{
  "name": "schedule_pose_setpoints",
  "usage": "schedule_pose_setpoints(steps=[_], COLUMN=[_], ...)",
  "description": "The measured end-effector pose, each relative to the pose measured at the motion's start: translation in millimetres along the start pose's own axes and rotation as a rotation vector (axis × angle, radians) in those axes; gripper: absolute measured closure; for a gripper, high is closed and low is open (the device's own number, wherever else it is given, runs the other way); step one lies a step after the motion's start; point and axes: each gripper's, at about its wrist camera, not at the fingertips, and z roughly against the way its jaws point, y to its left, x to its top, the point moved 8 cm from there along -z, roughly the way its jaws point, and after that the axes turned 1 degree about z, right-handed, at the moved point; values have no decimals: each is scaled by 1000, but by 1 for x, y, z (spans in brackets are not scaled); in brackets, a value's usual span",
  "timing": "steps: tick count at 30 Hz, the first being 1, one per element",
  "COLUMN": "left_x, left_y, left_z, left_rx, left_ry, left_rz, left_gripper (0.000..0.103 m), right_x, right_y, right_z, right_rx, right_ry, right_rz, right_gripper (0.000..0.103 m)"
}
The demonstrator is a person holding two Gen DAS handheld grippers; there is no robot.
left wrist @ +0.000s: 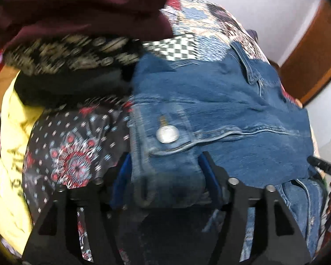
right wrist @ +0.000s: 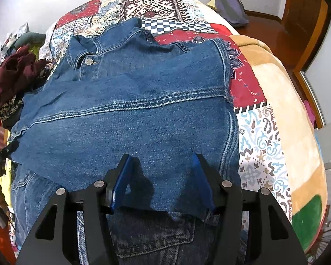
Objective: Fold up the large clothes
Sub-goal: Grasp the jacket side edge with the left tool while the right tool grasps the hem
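A blue denim jacket [right wrist: 132, 92] lies spread, back side up, on a patchwork bedspread [right wrist: 152, 4], its collar toward the far left. In the right wrist view my right gripper [right wrist: 162, 158] stands over the jacket's near hem. Its blue pads are well apart and the denim lies flat between them, not bunched. In the left wrist view the jacket [left wrist: 220, 101] fills the middle. A buttoned band with a metal button [left wrist: 167, 134] sits between the pads of my left gripper [left wrist: 164, 159]. Those jaws stand wide, and no pinch shows on the cloth.
A heap of clothes lies to the left: maroon cloth [left wrist: 88, 6], a black and gold print [left wrist: 66, 53], a yellow garment [left wrist: 13, 132]. Darker denim [right wrist: 147, 238] lies under the hem. A beige blanket [right wrist: 286, 101] covers the bed's right edge. Wooden furniture [left wrist: 315, 50] stands beyond.
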Motion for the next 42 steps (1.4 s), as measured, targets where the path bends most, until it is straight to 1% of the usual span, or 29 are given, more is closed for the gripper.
schedule_pose_setpoints(steps=[2,5,7,10,13,18,23,27,30,32,34,35,36,37,38,39,40,41,42], left_x=[-2,1,8,27,47,68,73,71,69,70,72,73,73,72,72,72,72,72,72], left_y=[10,19,27,37,44,42,25,24,29,33,35,35,34,34,33,33,32,31,30], left_z=[8,20,28,38,38,11,-27,-54,-69,-73,-74,-75,-75,-76,-74,-71,-68,-66,-62], left_rx=[-58,-114,-82,-78,-71,-137,-197,-226,-280,-312,-341,-351,-351,-341,-333,-319,-295,-272,-243], left_ry=[4,19,-7,-55,-64,-17,51,105,141,143,139,138,136,133,128,119,107,100,94], left_rz=[34,81,97,104,120,161,167,201,265,317,337,343,341,329,310,293,271,253,229], left_gripper=[33,32,32,32,32,32,32,32,32,32,33,34,41,48,50,54,61,66,73], right_x=[1,6,11,24,39,63,78,88,93,95,98,99,101,101,101,102,103,102,103], right_y=[-2,-6,-10,-19,-30,-49,-65,-72,-75,-74,-73,-71,-71,-70,-70,-70,-69,-67,-66], right_z=[1,5,10,20,26,23,3,-17,-34,-44,-46,-45,-45,-45,-44,-44,-43,-38,-34], right_rx=[8,1,-5,-11,-30,-49,-20,2,15,39,41,38,35,25,18,20,28,34,34], right_ry=[14,17,1,-34,-65,-94,-69,-45,-21,-10,-31,-48,-54,-58,-60,-60,-66,-79,-94], right_rz=[-5,-16,-23,-44,-67,-106,-158,-170,-176,-185,-180,-175,-173,-171,-169,-167,-166,-162,-152], right_gripper=[50,50,50,50,50,50,50,50,50,50,51,56,66,71,78,83,85,88,89])
